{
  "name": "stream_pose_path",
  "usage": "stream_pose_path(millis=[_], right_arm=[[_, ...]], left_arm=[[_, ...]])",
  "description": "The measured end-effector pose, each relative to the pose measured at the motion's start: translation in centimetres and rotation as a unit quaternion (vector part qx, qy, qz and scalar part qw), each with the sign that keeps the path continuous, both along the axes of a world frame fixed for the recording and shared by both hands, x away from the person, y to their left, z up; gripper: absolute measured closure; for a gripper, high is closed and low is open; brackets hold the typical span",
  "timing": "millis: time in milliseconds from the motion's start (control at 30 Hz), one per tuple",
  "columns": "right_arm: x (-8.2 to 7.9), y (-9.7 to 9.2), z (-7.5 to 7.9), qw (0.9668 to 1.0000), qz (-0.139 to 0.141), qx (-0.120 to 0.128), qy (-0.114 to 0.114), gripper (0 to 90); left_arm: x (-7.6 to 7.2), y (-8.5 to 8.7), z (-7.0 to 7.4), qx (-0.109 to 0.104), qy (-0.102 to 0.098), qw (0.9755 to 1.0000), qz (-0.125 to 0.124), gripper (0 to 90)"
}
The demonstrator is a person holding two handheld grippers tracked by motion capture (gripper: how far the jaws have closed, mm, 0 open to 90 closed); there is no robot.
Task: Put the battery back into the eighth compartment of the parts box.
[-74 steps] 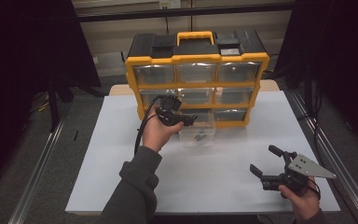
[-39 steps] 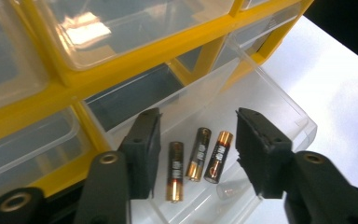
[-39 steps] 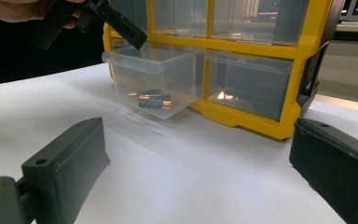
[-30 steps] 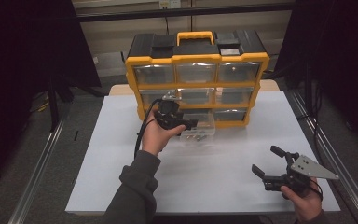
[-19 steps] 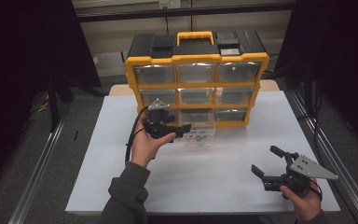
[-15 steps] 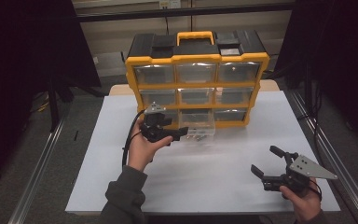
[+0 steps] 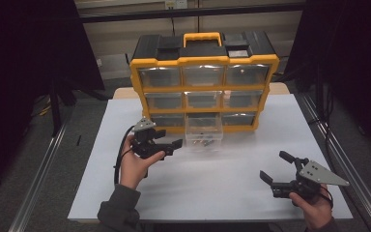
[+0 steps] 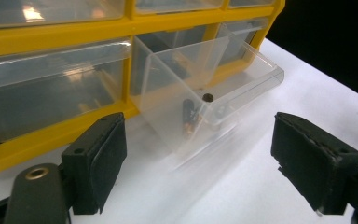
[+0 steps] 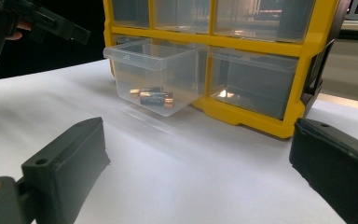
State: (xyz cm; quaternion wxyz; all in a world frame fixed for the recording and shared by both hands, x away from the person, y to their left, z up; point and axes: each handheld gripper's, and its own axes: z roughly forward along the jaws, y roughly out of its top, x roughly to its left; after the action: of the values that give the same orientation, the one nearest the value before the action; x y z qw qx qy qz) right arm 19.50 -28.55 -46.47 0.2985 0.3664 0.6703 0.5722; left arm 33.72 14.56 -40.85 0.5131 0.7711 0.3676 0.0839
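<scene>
A yellow organizer [image 7: 203, 53] with clear drawers stands at the back of the white table. Its bottom middle drawer [image 7: 204, 130] is pulled out, with a few batteries [image 7: 204, 141] inside. My left gripper [image 7: 170, 138] hovers just left of that drawer; its jaws have just been opening and nothing is between them. In the left gripper view the drawer [image 8: 223, 79] and batteries [image 8: 189, 116] lie beyond the spread jaws. My right gripper [image 7: 273, 166] rests open near the front right, facing the drawer [image 9: 154, 70] and batteries [image 9: 153, 97].
The other drawers [image 7: 244, 75] of the organizer are pushed in. White table surface [image 7: 212, 183] stretches between the two hands. Metal rails [image 7: 38, 183] run along both table sides.
My left hand has drawn back from the drawer, leftward and toward the person, with its jaws spreading. The drawer stays pulled out. The right gripper has not moved.
</scene>
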Motion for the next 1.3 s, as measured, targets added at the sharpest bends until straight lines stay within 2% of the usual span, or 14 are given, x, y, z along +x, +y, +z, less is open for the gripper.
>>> stream_pose_path(millis=[267, 633, 733, 767, 833, 933, 967, 1000, 1067, 1100, 1133, 1200, 1233, 1300], right_arm=[[0.0, 0.1, 0.0, 1.0, -0.002, 0.002, 0.002, 3.4], [0.0, 0.0, 0.0, 1.0, 0.002, -0.002, 0.002, 3.4], [0.1, 0.1, 0.0, 1.0, 0.0, -0.003, 0.0, 3.4], [0.1, 0.1, 0.0, 1.0, 0.001, -0.003, 0.001, 3.4], [0.0, 0.1, 0.0, 1.0, 0.002, -0.003, 0.001, 3.4], [0.1, 0.1, 0.0, 1.0, 0.002, -0.002, 0.0, 3.4], [0.1, 0.1, 0.0, 1.0, 0.0, -0.003, 0.001, 3.4], [0.1, 0.1, 0.0, 1.0, 0.0, -0.003, 0.001, 3.4], [0.0, 0.1, 0.0, 1.0, 0.0, -0.003, 0.002, 3.4], [0.0, 0.1, 0.0, 1.0, 0.0, -0.003, 0.001, 3.4], [0.0, 0.1, 0.0, 1.0, 0.001, -0.004, 0.002, 3.4], [0.0, 0.1, 0.0, 1.0, 0.001, -0.003, 0.002, 3.4], [0.0, 0.1, 0.0, 1.0, 0.001, -0.003, 0.002, 3.4], [0.0, 0.1, 0.0, 1.0, 0.002, -0.004, 0.002, 3.4]], left_arm=[[-0.7, 2.0, -1.0, -0.015, 0.0, 0.9999, 0.004, 16.9], [-2.3, 5.1, -1.8, -0.024, -0.028, 0.9993, 0.009, 14.4], [-2.8, 5.8, -2.0, -0.02, -0.04, 0.9987, 0.026, 14.0], [-2.8, 6.2, -2.1, -0.027, -0.039, 0.9988, 0.011, 13.9], [-3.2, 6.5, -2.1, -0.025, -0.044, 0.9984, 0.028, 13.4], [-3.5, 7.1, -2.3, -0.029, -0.052, 0.9977, 0.034, 13.1], [-3.5, 7.5, -2.4, -0.035, -0.053, 0.9978, 0.02, 12.9], [-3.7, 7.6, -2.4, -0.031, -0.057, 0.9973, 0.034, 12.9], [-4.0, 8.0, -2.6, -0.032, -0.058, 0.9971, 0.039, 12.6], [-4.0, 8.2, -2.7, -0.038, -0.055, 0.9975, 0.023, 12.5], [-4.3, 8.3, -2.8, -0.037, -0.058, 0.9968, 0.039, 12.4], [-4.5, 8.9, -3.1, -0.041, -0.057, 0.997, 0.032, 11.4], [-4.6, 9.0, -3.2, -0.036, -0.063, 0.9963, 0.045, 10.8], [-5.0, 9.5, -3.5, -0.037, -0.067, 0.9959, 0.047, 9.3]])
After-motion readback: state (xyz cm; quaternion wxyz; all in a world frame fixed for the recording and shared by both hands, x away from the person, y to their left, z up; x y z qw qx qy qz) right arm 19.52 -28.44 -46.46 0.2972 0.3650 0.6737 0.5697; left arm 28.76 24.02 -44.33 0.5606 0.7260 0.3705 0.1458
